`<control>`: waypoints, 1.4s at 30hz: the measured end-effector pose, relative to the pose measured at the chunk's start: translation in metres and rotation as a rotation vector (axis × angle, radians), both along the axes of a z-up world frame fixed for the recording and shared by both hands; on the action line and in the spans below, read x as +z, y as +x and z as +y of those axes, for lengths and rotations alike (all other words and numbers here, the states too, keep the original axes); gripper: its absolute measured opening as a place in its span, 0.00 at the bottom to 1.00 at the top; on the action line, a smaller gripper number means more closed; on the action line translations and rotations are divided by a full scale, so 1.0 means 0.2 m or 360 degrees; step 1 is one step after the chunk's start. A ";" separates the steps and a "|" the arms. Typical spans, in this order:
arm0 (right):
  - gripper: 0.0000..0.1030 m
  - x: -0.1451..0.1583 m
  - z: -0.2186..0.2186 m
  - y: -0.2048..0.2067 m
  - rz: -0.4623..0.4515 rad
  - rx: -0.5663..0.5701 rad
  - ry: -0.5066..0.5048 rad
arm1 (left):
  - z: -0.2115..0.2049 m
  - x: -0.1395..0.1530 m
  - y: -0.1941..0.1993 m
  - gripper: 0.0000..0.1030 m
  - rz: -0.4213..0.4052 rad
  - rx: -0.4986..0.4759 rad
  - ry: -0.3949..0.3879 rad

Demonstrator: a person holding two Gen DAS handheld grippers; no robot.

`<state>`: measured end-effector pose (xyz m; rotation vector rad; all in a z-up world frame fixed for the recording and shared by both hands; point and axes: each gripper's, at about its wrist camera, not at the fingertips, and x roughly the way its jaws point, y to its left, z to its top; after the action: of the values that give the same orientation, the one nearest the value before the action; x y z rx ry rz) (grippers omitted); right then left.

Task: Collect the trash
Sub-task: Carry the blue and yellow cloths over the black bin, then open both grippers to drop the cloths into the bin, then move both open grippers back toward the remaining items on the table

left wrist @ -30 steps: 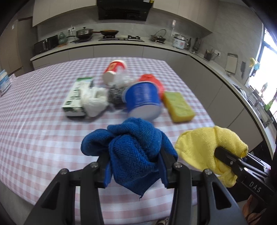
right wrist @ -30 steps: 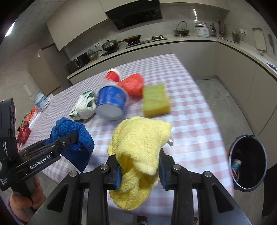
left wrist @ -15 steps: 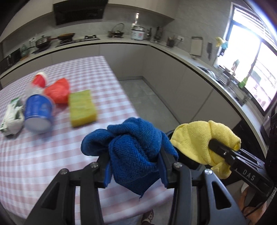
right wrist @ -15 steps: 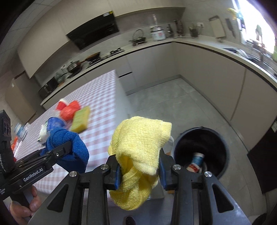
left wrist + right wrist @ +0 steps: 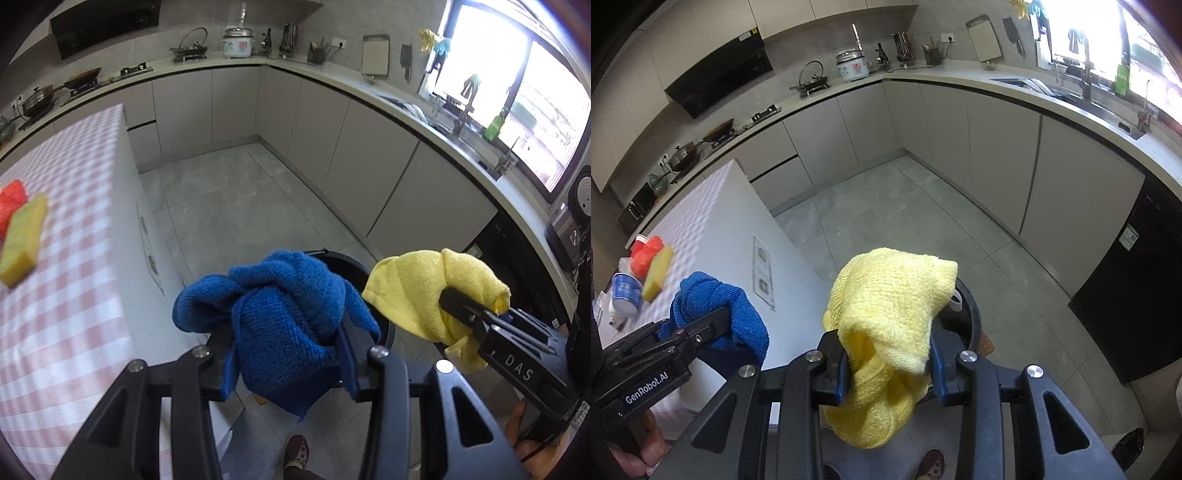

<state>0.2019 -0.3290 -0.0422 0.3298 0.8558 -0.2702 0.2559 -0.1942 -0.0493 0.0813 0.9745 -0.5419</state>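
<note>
My left gripper (image 5: 286, 354) is shut on a bunched blue cloth (image 5: 284, 317), which hangs over the floor just past the table's edge. My right gripper (image 5: 886, 354) is shut on a crumpled yellow cloth (image 5: 890, 314). Each cloth also shows in the other view: the yellow cloth (image 5: 428, 291) to the right, the blue cloth (image 5: 716, 310) to the left. A round black trash bin (image 5: 971, 317) stands on the floor right behind and below both cloths, mostly hidden by them; its rim (image 5: 351, 262) peeks out behind the blue cloth.
The pink checked table (image 5: 74, 258) lies to the left with a yellow sponge (image 5: 24, 240), a red bag (image 5: 646, 251) and a blue cup (image 5: 626, 295). Grey cabinets (image 5: 388, 166) line the far walls around grey floor (image 5: 229, 192). A person's shoe (image 5: 297, 450) is below.
Both grippers swung right, away from the table and out over the floor with their cloths still held. The table items slid to the left edge; the bin came under the cloths.
</note>
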 end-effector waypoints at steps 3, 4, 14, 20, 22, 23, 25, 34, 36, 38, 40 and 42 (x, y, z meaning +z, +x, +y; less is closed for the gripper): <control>0.35 -0.09 -0.08 0.04 0.0038 0.0005 0.0008 | -0.08 -0.08 0.02 0.44 0.0042 0.0000 0.0036; 0.35 -0.12 -0.11 0.06 0.0053 0.0009 0.0014 | -0.11 -0.11 0.02 0.44 0.0055 -0.0001 0.0048; 0.49 -0.42 -0.29 0.23 0.0172 0.0078 0.0067 | -0.28 -0.34 0.12 0.51 0.0162 0.0031 0.0164; 0.68 -0.46 -0.33 0.32 0.0163 0.0104 0.0058 | -0.33 -0.40 0.19 0.70 0.0175 0.0073 0.0202; 0.68 -0.44 -0.34 0.33 0.0142 0.0093 0.0055 | -0.34 -0.37 0.19 0.70 0.0150 0.0095 0.0198; 0.68 -0.43 -0.34 0.33 0.0133 0.0088 0.0047 | -0.34 -0.35 0.19 0.70 0.0128 0.0110 0.0193; 0.68 -0.39 -0.35 0.32 0.0122 0.0081 0.0044 | -0.34 -0.30 0.18 0.70 0.0113 0.0121 0.0178; 0.68 -0.17 -0.26 0.30 0.0141 0.0090 0.0018 | -0.25 0.04 0.08 0.70 0.0026 0.0158 0.0109; 0.68 -0.11 -0.23 0.30 0.0133 0.0104 0.0031 | -0.20 0.10 0.06 0.70 0.0016 0.0176 0.0098; 0.68 -0.05 -0.17 0.29 0.0119 0.0129 0.0033 | -0.14 0.16 0.04 0.70 0.0007 0.0203 0.0091; 0.68 -0.02 -0.11 0.29 0.0113 0.0159 0.0042 | -0.09 0.20 0.02 0.70 -0.0007 0.0242 0.0093; 0.68 0.02 -0.05 0.28 0.0102 0.0192 0.0051 | -0.01 0.24 0.00 0.70 -0.0015 0.0284 0.0088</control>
<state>0.2585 -0.3383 -0.0385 0.2994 0.9404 -0.1556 0.2564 -0.1965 -0.0009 0.0456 0.9770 -0.3506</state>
